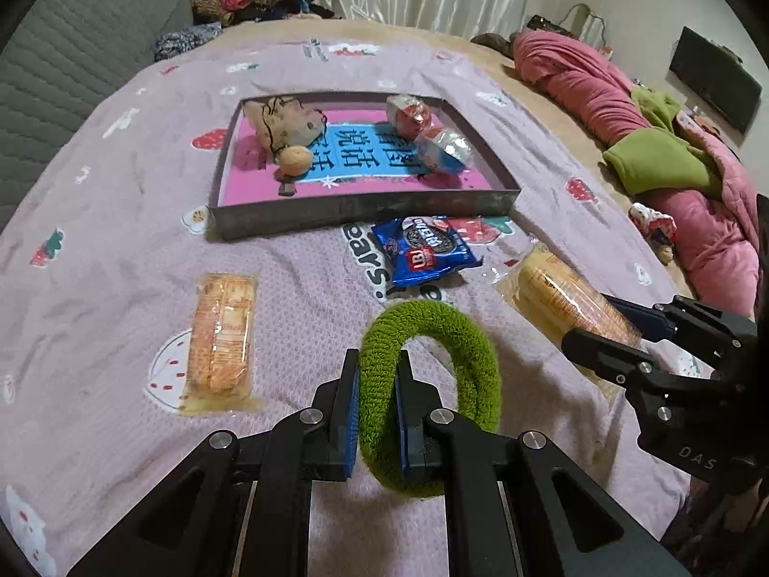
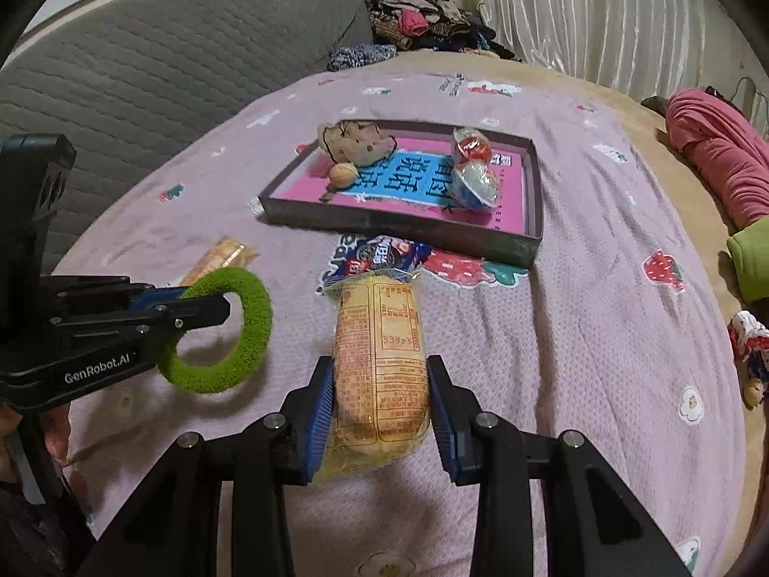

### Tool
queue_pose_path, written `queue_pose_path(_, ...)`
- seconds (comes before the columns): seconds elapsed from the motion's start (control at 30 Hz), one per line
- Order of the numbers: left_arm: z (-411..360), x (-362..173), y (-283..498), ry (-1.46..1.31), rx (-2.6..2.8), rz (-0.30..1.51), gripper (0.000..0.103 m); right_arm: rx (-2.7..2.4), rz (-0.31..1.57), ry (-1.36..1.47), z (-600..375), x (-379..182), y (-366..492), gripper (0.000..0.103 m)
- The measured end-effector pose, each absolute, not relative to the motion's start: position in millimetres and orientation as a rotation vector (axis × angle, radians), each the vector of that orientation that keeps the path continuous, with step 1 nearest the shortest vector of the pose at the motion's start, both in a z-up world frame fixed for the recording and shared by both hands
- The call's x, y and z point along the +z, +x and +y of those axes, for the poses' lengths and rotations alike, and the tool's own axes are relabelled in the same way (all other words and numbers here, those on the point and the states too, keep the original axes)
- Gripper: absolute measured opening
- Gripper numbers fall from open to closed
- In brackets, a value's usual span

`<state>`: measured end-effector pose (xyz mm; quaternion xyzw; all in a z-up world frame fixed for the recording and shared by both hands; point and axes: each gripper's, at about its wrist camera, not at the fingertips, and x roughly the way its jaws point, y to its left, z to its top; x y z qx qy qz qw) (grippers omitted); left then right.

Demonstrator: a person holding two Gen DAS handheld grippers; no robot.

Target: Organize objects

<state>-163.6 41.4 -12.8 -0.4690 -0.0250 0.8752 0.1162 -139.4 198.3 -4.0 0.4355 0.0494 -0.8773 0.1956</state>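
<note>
Pink strawberry-print bedspread (image 1: 120, 250) carrying a shallow box (image 1: 365, 214) lined with Chinese characters. Left gripper (image 1: 377, 375), marked "GenRobot.AI", pinches one green ring (image 1: 432, 332). Right gripper (image 2: 379, 384) straddles one of two wafer packets (image 2: 379, 360), its left pad touching, grip uncertain. Second packet (image 1: 221, 336) and one Oreo pack (image 1: 425, 250) lie nearby.

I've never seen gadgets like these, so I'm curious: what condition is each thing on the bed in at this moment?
Left tongs: shut on the green ring.
Green ring: pinched, lifted off the sheet.
Right tongs: around the right cracker pack, a small gap on one side.
Right cracker pack: lying flat, sealed.
Left cracker pack: lying flat, untouched.
Blue cookie packet: sealed, outside the tray.
Tray: open, holding a pouch, a nut and two cups.
</note>
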Motion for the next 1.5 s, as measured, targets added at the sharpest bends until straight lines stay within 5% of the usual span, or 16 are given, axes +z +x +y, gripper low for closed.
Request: queue_pose_path(1.5,8.9,131.5,-101.0,-1.106,2.778,-0.072,0.012,-2.611,0.152,0.929,174.3,143.8,-77.1,0.038)
